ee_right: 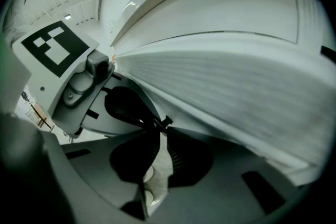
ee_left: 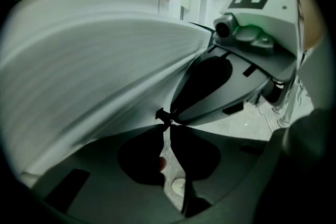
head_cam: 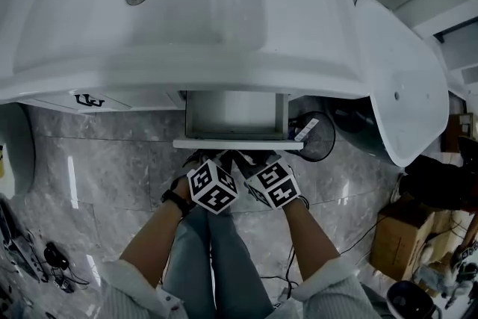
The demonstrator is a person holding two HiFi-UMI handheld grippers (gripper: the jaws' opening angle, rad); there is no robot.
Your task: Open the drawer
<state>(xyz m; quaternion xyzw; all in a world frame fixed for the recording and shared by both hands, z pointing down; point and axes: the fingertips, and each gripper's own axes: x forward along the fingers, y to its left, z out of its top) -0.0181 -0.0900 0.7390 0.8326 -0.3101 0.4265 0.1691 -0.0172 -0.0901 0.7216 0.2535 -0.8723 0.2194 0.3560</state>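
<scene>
The white drawer (head_cam: 236, 116) under the sink counter stands partly pulled out, and its front panel (head_cam: 237, 145) faces me. My left gripper (head_cam: 209, 158) and right gripper (head_cam: 248, 158) sit side by side just below that panel's lower edge. In the left gripper view, the left gripper (ee_left: 165, 115) has its tips together against the edge of the white drawer front (ee_left: 89, 71), with nothing seen between the jaws. The right gripper (ee_right: 163, 124) is the same: tips together beside the drawer front (ee_right: 231, 86).
A white sink basin (head_cam: 142, 11) and counter overhang the drawer. A white toilet (head_cam: 399, 86) stands at right, with a round black fan (head_cam: 317, 137) beside the drawer. A cardboard box (head_cam: 399, 235) and cables (head_cam: 45, 258) lie on the marble floor. My legs (head_cam: 216, 258) are below.
</scene>
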